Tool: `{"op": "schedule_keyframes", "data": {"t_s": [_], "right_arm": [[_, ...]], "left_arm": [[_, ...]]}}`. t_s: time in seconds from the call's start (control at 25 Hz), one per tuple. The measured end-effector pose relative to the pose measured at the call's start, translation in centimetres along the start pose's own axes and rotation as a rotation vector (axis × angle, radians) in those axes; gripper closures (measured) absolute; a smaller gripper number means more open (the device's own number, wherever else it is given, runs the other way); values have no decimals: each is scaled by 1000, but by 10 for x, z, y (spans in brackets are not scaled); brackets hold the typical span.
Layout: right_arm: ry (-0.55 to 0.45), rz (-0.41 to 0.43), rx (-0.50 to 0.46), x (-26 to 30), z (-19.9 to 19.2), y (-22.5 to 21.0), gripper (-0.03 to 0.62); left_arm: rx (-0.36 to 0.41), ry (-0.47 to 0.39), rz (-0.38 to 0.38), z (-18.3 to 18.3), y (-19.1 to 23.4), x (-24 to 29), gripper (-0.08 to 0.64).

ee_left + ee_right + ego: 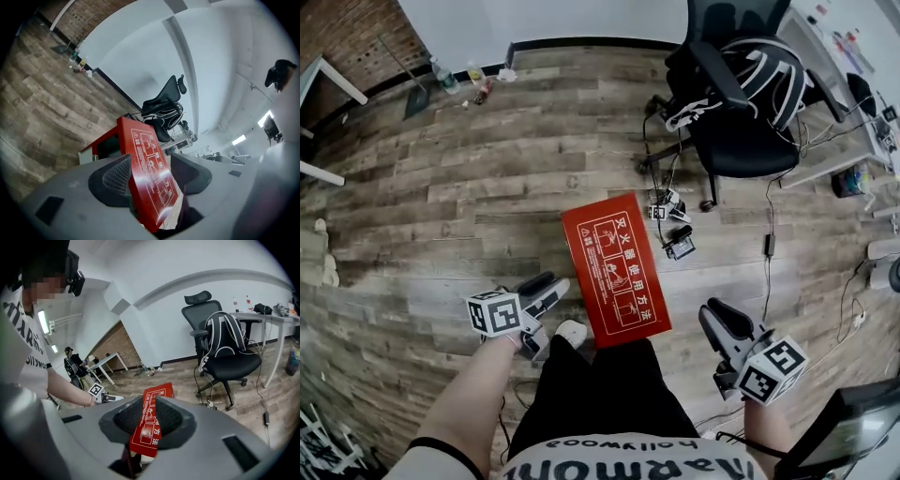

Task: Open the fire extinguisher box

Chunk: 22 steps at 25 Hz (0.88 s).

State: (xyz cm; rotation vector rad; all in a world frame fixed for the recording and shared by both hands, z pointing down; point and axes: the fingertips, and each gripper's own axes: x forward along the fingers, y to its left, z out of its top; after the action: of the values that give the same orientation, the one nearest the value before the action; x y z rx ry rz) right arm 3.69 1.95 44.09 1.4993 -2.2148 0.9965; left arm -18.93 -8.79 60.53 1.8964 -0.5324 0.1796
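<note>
Extinguisher box (614, 269) x1, on floor (487, 169). Your L tongs (548, 307) open at its 8 o'clock edge. R tongs (718, 339) open, apart at 4. Bare floor toward 10.

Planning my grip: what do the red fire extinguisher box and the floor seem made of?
Fire extinguisher box: likely painted sheet metal, glossy red, glare on its top. Floor: matte wood-grain planks with visible seams; laminate or real wood unclear.

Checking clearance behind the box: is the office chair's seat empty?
No, a backpack sits on the chair, filling its seat in the head view.
</note>
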Motion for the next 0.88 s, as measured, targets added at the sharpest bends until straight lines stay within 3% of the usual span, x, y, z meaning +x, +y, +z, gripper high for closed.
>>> {"op": "schedule_keyframes", "data": {"t_s": [0.28, 0.56, 0.68, 0.88], "right_arm": [[74, 57, 14, 29, -39, -26, 509], [109, 77, 55, 46, -67, -45, 508], [103, 79, 51, 51, -66, -50, 509], [80, 56, 74, 50, -59, -55, 509]], "left_arm": [[-120, 73, -50, -38, 55, 63, 279], [-149, 10, -138, -26, 49, 98, 247], [-168, 22, -182, -26, 40, 107, 241], [-331, -20, -217, -27, 30, 104, 238]]}}
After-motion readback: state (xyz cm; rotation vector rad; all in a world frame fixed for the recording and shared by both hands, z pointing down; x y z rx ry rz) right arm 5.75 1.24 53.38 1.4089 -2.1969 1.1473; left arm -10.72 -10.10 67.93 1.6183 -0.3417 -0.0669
